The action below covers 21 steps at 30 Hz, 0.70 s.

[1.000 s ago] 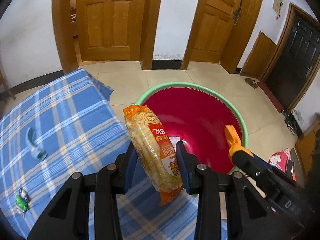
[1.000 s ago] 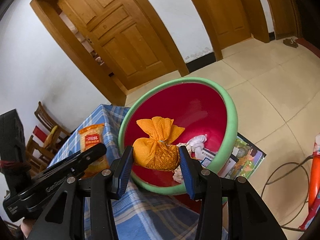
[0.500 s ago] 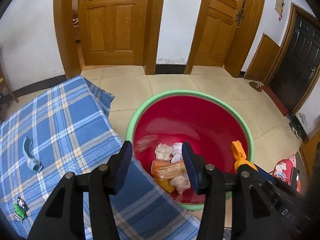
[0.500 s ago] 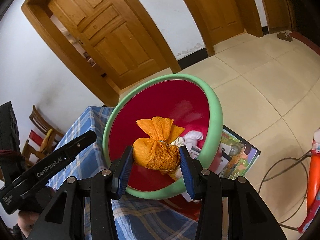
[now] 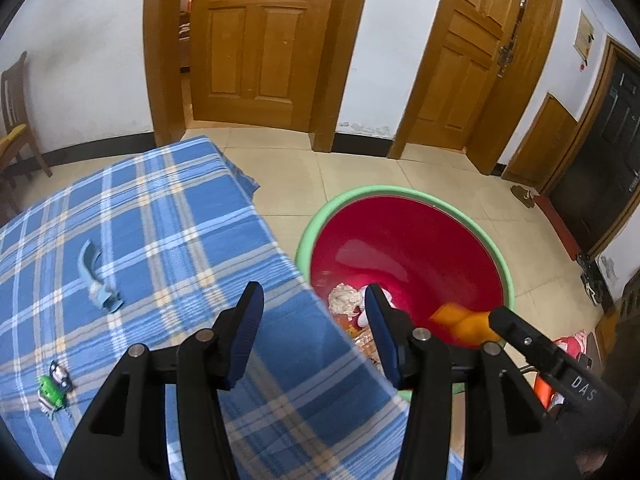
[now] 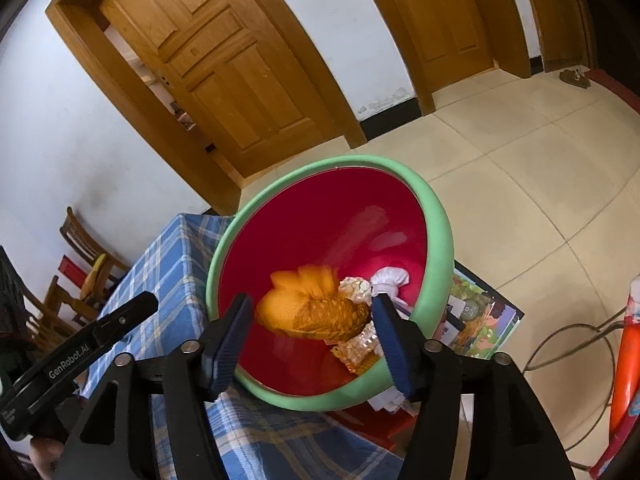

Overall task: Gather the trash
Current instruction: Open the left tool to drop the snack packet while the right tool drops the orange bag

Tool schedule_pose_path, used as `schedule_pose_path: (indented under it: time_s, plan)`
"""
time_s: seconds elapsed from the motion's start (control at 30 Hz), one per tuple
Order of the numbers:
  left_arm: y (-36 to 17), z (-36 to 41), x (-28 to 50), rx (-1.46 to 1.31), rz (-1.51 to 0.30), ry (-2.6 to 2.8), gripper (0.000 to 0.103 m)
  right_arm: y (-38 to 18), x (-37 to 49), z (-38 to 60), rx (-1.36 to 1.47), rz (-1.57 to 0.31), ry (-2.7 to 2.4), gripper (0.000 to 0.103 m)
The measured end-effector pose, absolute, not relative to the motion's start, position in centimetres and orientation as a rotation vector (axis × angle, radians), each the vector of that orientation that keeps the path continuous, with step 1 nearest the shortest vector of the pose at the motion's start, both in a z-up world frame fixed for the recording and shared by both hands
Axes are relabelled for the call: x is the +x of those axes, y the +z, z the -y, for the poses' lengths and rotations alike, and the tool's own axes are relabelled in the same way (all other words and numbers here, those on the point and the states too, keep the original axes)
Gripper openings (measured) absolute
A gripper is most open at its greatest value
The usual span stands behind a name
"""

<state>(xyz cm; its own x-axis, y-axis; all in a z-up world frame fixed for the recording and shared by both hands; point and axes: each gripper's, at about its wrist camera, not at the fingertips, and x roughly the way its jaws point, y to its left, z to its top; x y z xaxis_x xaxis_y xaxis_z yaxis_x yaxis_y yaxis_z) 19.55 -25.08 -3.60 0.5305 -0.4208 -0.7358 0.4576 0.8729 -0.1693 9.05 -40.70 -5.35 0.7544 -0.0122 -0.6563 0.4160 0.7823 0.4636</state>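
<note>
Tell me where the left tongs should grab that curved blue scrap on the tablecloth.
Likely the curved blue scrap at its narrow upper strip, coming from above with the pads across its width. It lies flat on the tablecloth, its lower end wider and crumpled.

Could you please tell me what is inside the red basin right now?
The red basin holds an orange cloth bundle, white crumpled tissues and a snack wrapper. Anything beneath them is covered.

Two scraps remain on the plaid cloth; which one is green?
The small green scrap near the cloth's left edge, beside the left tool; the other, farther up, is a curved pale-blue piece.
</note>
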Motion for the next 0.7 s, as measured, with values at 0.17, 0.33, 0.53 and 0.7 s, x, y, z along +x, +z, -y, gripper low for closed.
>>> schedule_pose_path:
  time_s: [0.17,0.33,0.53,0.7]
  plan:
    - [-3.1,23.7,19.1,0.032,-0.855,-0.508,0.053,-4.9,8.7,40.4,0.636,-0.680,-0.252,0.069]
    - [-2.6,22.6,18.8,0.026,-0.851,-0.479,0.053,-4.0,8.0,39.6,0.628,-0.669,-0.249,0.072]
    - [-1.7,20.5,18.0,0.022,-0.822,-0.445,0.053,-2.7,6.8,38.1,0.616,-0.648,-0.241,0.074]
    - [-1.2,18.0,17.7,-0.004,-0.813,-0.410,0.053,-1.7,6.4,36.6,0.600,-0.642,-0.226,0.075]
